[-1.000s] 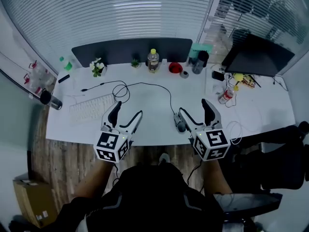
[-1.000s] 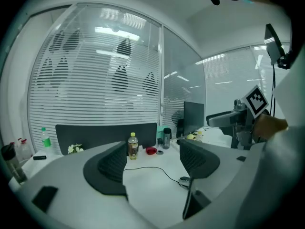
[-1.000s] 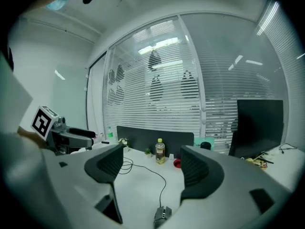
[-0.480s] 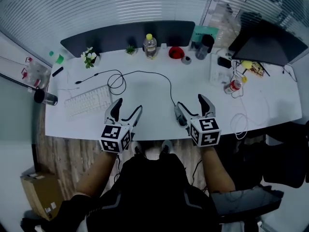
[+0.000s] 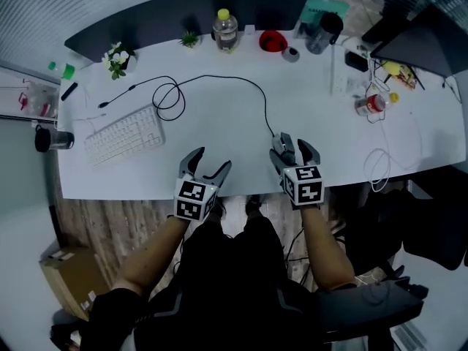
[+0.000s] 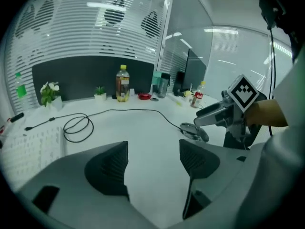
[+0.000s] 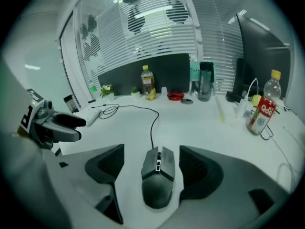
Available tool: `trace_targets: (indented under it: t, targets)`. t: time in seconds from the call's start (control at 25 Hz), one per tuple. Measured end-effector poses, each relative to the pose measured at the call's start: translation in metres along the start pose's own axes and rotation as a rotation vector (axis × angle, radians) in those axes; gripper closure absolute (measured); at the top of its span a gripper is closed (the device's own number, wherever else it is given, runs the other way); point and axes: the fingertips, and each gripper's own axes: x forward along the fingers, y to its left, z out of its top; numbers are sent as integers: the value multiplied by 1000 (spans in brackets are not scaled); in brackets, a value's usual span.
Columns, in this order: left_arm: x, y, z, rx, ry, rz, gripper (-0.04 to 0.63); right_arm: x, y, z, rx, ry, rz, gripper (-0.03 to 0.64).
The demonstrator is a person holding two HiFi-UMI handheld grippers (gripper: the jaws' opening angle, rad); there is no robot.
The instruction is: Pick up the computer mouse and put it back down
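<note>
**Head view.** Desk [image 5: 219, 115], white. Mouse [image 5: 281, 143] lies on it near the front edge, right of centre. Its cable [image 5: 241, 81] runs back across the desk to a loop by the keyboard [image 5: 124, 134]. Right gripper [image 5: 295, 151] is set over the mouse, one jaw on each side, judged ready for the pick-up. Left gripper [image 5: 210, 163] is parked near the desk's front edge, well apart from the mouse, with no apparent part in this step.

**Left gripper view.** Left gripper [image 6: 153, 162]: jaws spread, nothing between them but bare desk. Mouse [image 6: 194, 130] shows off to the right, flat on the desk.

**Right gripper view.** Right gripper [image 7: 152, 170]: jaws apart and unclenched, straddling the mouse [image 7: 158, 182], with a slim gap on each flank; no grasp yet. The mouse is dark and angular, with split front buttons and a central wheel strip. Its nose points away, cable leading off from it.
</note>
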Motion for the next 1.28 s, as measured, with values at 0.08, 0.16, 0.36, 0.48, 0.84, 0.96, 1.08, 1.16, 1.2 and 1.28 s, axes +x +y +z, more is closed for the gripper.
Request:
trace_targets:
  t: [0.08, 0.16, 0.36, 0.48, 0.84, 0.96, 1.08, 1.16, 1.2, 1.28]
  targets:
    - [10, 2, -16, -29, 34, 6, 244, 11, -4, -16, -8, 33, -3, 259]
    - [19, 9, -30, -64, 64, 18, 244, 20, -9, -28, -10, 57, -21, 258]
    - [32, 15, -53, -117, 109, 20, 244, 33, -10, -53, -10, 101, -39, 281]
    - [35, 15, -57, -110, 116, 22, 244, 37, -12, -60, -26, 110, -58, 314]
    - [38, 16, -67, -97, 135, 36, 245, 38, -13, -59, -58, 124, -85, 311]
    - [37, 17, -68, -101, 128, 40, 244, 39, -12, -59, -57, 118, -88, 308]
    - [38, 17, -68, -102, 124, 34, 245, 41, -15, -56, -52, 98, -94, 282]
    - [39, 16, -69, -93, 124, 34, 244, 41, -16, -56, -48, 85, -93, 290]
    - [39, 16, -69, -90, 124, 34, 245, 41, -17, -56, -46, 82, -92, 303]
    - [39, 16, -69, -93, 121, 32, 244, 41, -18, -56, -42, 87, -91, 324]
